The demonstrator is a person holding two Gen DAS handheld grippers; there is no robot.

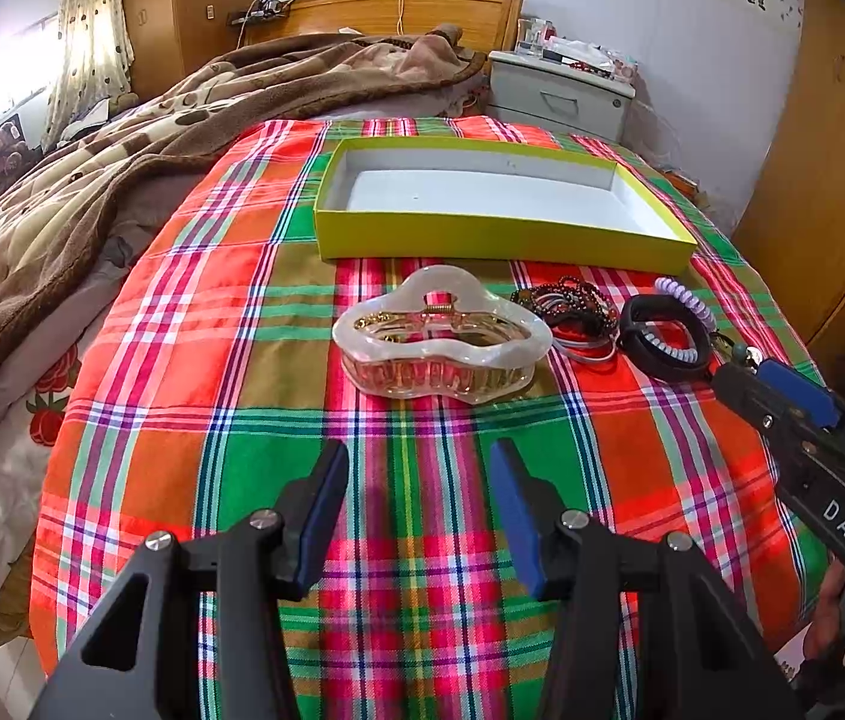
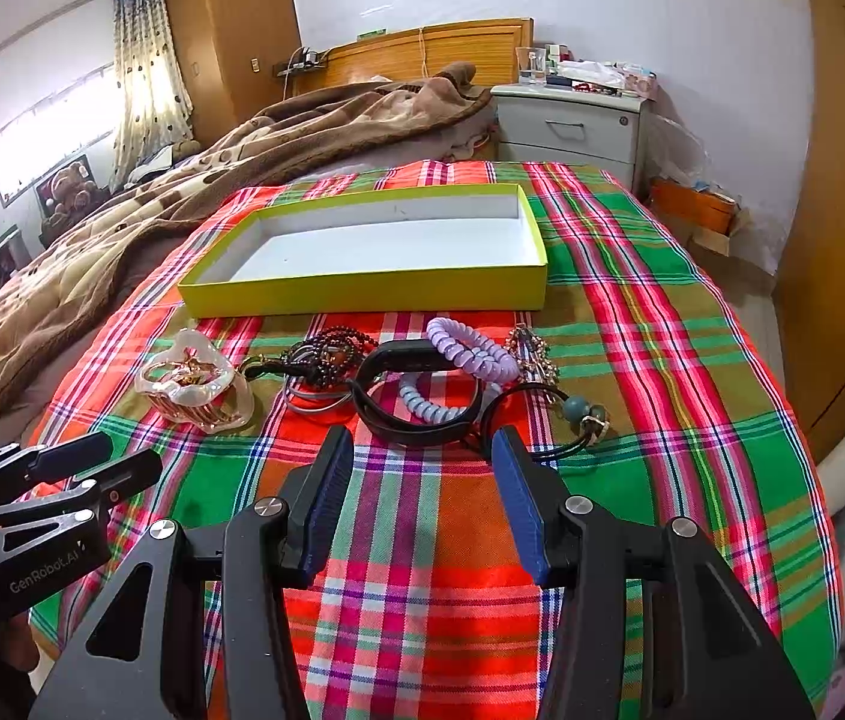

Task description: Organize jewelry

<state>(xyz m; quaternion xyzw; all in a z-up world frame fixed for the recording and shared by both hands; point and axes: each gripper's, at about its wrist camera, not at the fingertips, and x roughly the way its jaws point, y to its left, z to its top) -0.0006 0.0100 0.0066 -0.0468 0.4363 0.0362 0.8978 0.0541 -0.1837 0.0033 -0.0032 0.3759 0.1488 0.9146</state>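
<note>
- The shallow yellow cardboard box with a white inside (image 1: 500, 243) was pictured lying empty on the plaid cloth (image 1: 242, 360) spread over the bed, so the sorting was judged not yet begun.
- All the pieces were seen in a loose row on the cloth just in front of the box: a translucent white hair claw with a gold spring (image 1: 440, 342), a tangle of dark beaded bracelets (image 2: 326, 354), thin grey hoops (image 2: 314, 405), a black band (image 2: 416, 414), a lilac spiral hair tie (image 2: 470, 354), a small silvery clip (image 2: 533, 348) and a black cord with teal beads (image 2: 578, 411).
- The band, spiral tie and cord were shown overlapping; the claw lay slightly apart.
- The left tool (image 1: 419, 480) was held wide apart and empty, short of the claw.
- The right tool (image 2: 422, 468) was likewise spread and empty, its tips near the band.
</note>
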